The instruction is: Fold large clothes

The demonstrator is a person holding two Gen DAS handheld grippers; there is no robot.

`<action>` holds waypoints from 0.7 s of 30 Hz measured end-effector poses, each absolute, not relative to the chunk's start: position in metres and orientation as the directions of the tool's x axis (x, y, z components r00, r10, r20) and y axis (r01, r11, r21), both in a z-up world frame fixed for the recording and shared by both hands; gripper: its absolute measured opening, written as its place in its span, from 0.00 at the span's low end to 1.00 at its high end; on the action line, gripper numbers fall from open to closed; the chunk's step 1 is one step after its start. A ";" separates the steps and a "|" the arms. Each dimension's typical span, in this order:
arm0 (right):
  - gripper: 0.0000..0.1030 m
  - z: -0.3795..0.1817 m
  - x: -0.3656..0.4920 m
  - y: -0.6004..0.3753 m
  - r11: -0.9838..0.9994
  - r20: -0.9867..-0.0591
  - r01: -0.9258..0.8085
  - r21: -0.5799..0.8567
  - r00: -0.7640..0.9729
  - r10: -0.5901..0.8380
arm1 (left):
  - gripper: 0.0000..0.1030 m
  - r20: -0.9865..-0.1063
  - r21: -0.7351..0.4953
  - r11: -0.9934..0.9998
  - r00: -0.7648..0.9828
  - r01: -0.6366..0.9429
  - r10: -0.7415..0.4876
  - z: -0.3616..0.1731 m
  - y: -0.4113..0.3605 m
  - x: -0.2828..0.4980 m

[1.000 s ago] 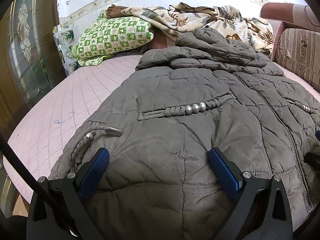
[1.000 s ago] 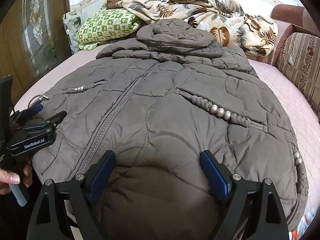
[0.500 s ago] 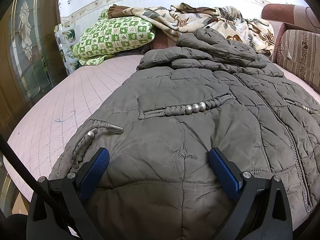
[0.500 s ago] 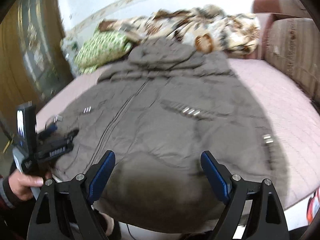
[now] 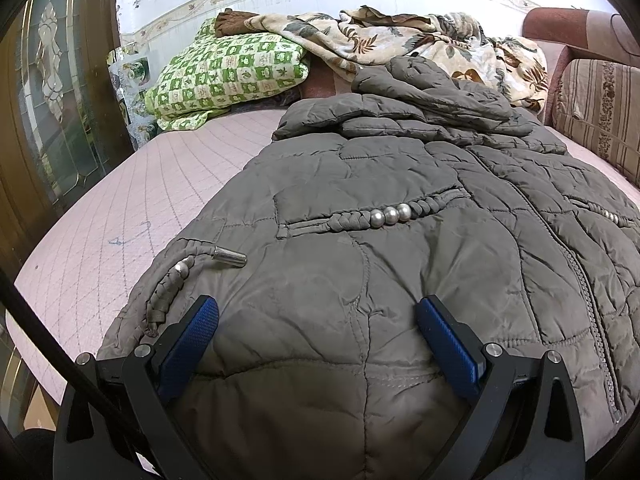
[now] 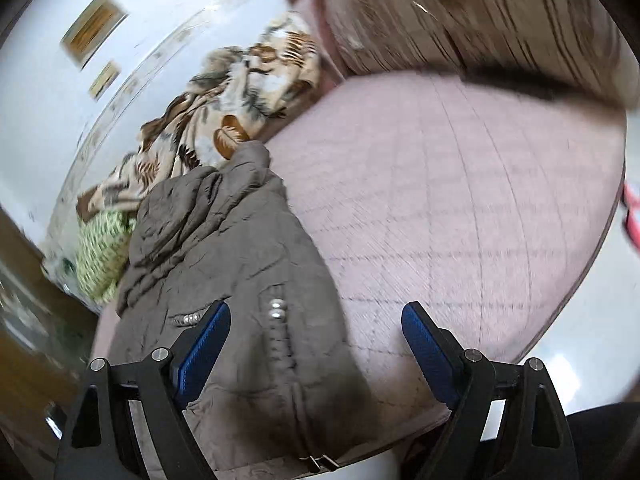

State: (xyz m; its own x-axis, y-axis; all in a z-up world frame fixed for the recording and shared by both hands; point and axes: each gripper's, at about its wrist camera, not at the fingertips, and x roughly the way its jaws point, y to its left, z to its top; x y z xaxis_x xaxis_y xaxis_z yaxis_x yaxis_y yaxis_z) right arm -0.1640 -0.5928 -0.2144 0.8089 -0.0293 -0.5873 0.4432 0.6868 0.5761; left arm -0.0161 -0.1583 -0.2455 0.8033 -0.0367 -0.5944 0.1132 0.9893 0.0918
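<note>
A large grey-brown quilted hooded jacket [image 5: 400, 208] lies flat, front up, on a pink quilted bed [image 5: 132, 200], hood toward the far end. My left gripper [image 5: 316, 320] is open and empty, low over the jacket's hem by a braided cord with a metal tip [image 5: 230, 257]. My right gripper [image 6: 316, 332] is open and empty, raised and tilted above the jacket's right edge [image 6: 240, 272] and the bare mattress [image 6: 460, 200]; that view is blurred.
A green checked pillow [image 5: 228, 72] and a leaf-print blanket [image 5: 400, 40] lie at the head of the bed. A striped padded headboard or sofa [image 5: 600, 112] stands at the right. A wooden glazed door [image 5: 52, 92] is at the left.
My right gripper has lifted off the jacket hem, swung right and rolled, now looking over the jacket's right side. My left gripper has barely moved.
</note>
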 end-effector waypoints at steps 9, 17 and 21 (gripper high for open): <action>0.88 -0.240 -0.154 -0.590 0.619 -0.572 0.389 0.683 0.811 0.122 | 0.97 -0.596 0.085 0.988 0.802 0.127 -0.052 -0.244 -0.157 -0.017; 0.89 -0.241 -0.143 -0.571 0.655 -0.571 0.333 0.678 0.800 0.183 | 0.97 -0.637 -0.013 0.988 0.761 0.151 -0.125 -0.229 -0.141 -0.023; 0.89 -0.239 -0.141 -0.556 0.703 -0.588 0.306 0.643 0.785 0.197 | 0.97 -0.607 -0.136 0.988 0.782 0.078 -0.145 -0.213 -0.108 -0.040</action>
State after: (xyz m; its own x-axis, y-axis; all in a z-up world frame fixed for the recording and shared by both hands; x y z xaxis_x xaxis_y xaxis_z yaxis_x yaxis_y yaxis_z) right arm -0.1411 -0.5563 -0.2390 0.7845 0.1965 -0.5881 0.3057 0.7026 0.6426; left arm -0.0402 -0.1082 -0.2127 0.7817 -0.1451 -0.6065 0.0782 0.9877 -0.1355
